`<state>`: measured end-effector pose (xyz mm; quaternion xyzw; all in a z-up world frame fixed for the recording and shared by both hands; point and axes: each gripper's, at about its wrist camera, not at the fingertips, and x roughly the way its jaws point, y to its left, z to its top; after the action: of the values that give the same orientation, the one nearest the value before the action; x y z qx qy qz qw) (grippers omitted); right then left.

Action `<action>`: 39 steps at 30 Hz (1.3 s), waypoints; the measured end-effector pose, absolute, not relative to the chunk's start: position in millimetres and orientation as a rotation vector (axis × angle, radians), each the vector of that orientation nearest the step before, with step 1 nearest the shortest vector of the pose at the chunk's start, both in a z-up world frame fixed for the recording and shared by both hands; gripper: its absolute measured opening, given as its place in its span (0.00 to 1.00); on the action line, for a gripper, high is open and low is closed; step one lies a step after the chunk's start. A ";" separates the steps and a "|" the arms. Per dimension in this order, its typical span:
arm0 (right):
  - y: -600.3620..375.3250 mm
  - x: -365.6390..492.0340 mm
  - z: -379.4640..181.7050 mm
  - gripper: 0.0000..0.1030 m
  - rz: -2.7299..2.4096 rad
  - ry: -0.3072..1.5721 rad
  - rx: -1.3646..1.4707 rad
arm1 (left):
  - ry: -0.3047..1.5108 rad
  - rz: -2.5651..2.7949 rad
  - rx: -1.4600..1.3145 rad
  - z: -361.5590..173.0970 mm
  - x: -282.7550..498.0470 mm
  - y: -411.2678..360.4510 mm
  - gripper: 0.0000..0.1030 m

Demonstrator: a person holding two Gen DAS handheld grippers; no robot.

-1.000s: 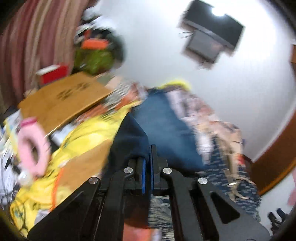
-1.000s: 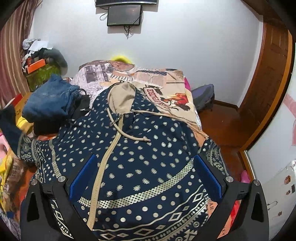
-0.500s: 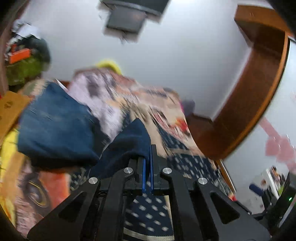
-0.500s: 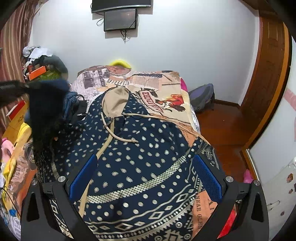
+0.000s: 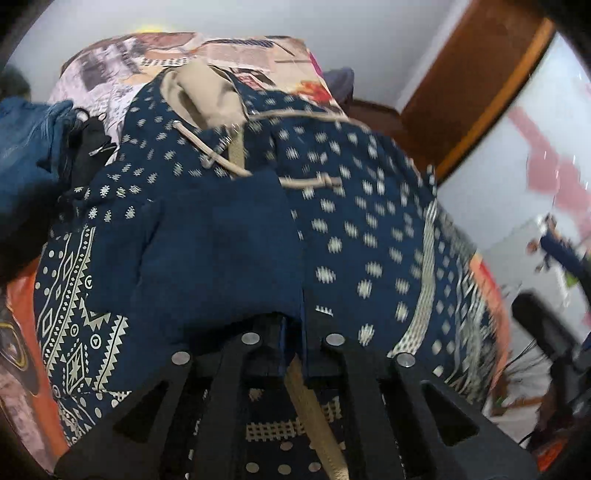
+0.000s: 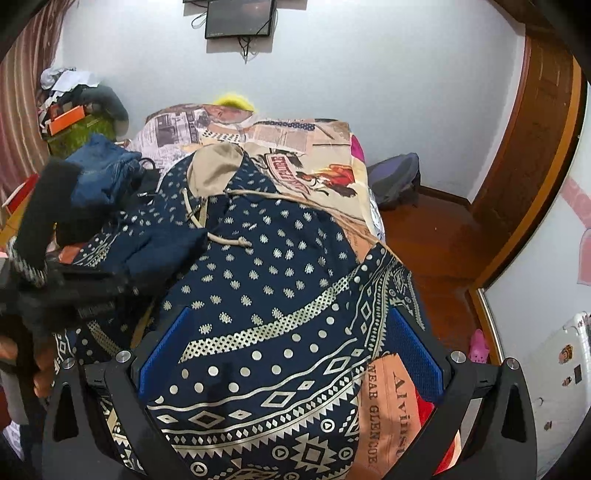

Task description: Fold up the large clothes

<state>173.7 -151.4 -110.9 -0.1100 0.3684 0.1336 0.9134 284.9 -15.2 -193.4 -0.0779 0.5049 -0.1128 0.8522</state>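
Ahead of both pairs of fingers, one navy patterned hoodie [image 6: 273, 280] lies along the bed [image 6: 325, 166], its long axis running straight away from the fingers, with the beige-lined hood [image 5: 199, 92] at the far end. The left gripper [image 5: 291, 332] is pinched tight on the plain navy cuff [image 5: 221, 251] of one sleeve, which lies folded across the chest. The right gripper [image 6: 288, 354] hangs spread wide over the hem, gripping nothing. One heap of blue denim [image 6: 99, 173] sits left of the fingers. Beyond stand a white wall, one mounted screen [image 6: 240, 16] and a wooden door [image 6: 532, 147].
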 end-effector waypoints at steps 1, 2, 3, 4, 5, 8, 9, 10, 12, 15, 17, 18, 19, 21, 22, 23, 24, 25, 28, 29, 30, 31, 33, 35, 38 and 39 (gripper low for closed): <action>-150.5 173.6 -111.8 1.00 0.277 0.761 -0.228 | 1.071 -0.234 -0.141 -195.7 284.1 -17.6 0.10; -148.9 173.7 -112.4 1.00 0.279 0.764 -0.230 | 1.074 -0.228 -0.120 -196.2 281.8 -19.8 0.12; -147.6 173.7 -112.9 1.00 0.282 0.766 -0.233 | 1.074 -0.214 -0.096 -196.2 279.8 -20.5 0.22; -146.1 173.6 -112.9 1.00 0.285 0.768 -0.237 | 1.075 -0.189 -0.073 -195.3 277.1 -20.3 0.37; -144.6 173.7 -113.0 1.00 0.288 0.768 -0.241 | 1.073 -0.169 -0.061 -193.7 275.5 -17.9 0.43; -136.7 172.5 -109.1 1.00 0.299 0.756 -0.264 | 1.058 -0.152 -0.082 -187.0 264.0 -4.7 0.46; -133.4 172.8 -107.5 1.00 0.304 0.751 -0.272 | 1.056 -0.146 -0.093 -183.4 261.0 2.2 0.47; -130.1 173.8 -105.7 1.00 0.309 0.746 -0.280 | 1.045 -0.136 -0.109 -178.5 256.9 10.8 0.47; -123.0 173.8 -102.2 1.00 0.319 0.733 -0.291 | 1.020 -0.115 -0.126 -170.3 251.1 24.9 0.47; -106.6 173.1 -94.8 1.00 0.353 0.702 -0.314 | 0.968 -0.057 -0.104 -153.0 242.4 51.6 0.48; -96.2 173.2 -92.0 1.00 0.371 0.687 -0.325 | 0.941 -0.019 -0.071 -143.7 240.5 65.0 0.48; -88.1 174.0 -90.2 1.00 0.387 0.681 -0.332 | 0.928 0.000 -0.055 -138.8 239.9 73.2 0.48; -81.2 174.7 -89.4 1.00 0.405 0.679 -0.337 | 0.912 0.022 -0.041 -134.4 238.0 83.5 0.49; -65.6 177.4 -89.6 1.00 0.447 0.684 -0.354 | 0.894 0.053 -0.033 -129.9 236.6 100.8 0.53; -58.3 178.4 -90.6 1.00 0.462 0.686 -0.364 | 0.886 0.071 -0.034 -128.4 234.3 109.8 0.54; -48.0 179.8 -92.2 1.00 0.482 0.689 -0.382 | 0.880 0.089 -0.037 -128.1 232.2 119.3 0.54; -39.3 181.5 -94.3 1.00 0.502 0.693 -0.398 | 0.878 0.105 -0.043 -128.1 229.6 127.3 0.55; -31.9 182.8 -96.8 1.00 0.520 0.698 -0.410 | 0.881 0.121 -0.051 -129.3 227.3 136.1 0.55; -6.0 189.1 -110.1 1.00 0.578 0.742 -0.454 | 0.904 0.157 -0.086 -138.0 222.5 158.0 0.55; 1.3 191.2 -114.8 1.00 0.593 0.756 -0.468 | 0.911 0.166 -0.094 -141.1 221.1 163.4 0.55; 9.9 193.3 -120.5 1.00 0.606 0.774 -0.484 | 0.919 0.177 -0.103 -144.8 218.9 169.2 0.55; 21.4 196.9 -129.3 1.00 0.621 0.799 -0.505 | 0.927 0.186 -0.110 -149.0 216.8 175.1 0.55; 36.0 201.2 -142.9 0.98 0.651 0.841 -0.530 | 0.939 0.197 -0.122 -156.0 213.8 183.5 0.55; 47.0 205.0 -153.4 0.98 0.677 0.881 -0.541 | 0.950 0.203 -0.133 -162.5 210.0 189.3 0.55; 64.7 213.0 -172.8 0.98 0.692 0.941 -0.558 | 0.961 0.211 -0.142 -169.2 208.1 194.1 0.55; 69.6 215.1 -179.0 0.97 0.687 0.954 -0.567 | 0.964 0.213 -0.144 -170.7 207.2 195.6 0.55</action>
<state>215.1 69.6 -179.0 -0.2637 0.4440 0.3195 0.7945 207.2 195.6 -170.7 -0.0689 0.4622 0.1021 0.8782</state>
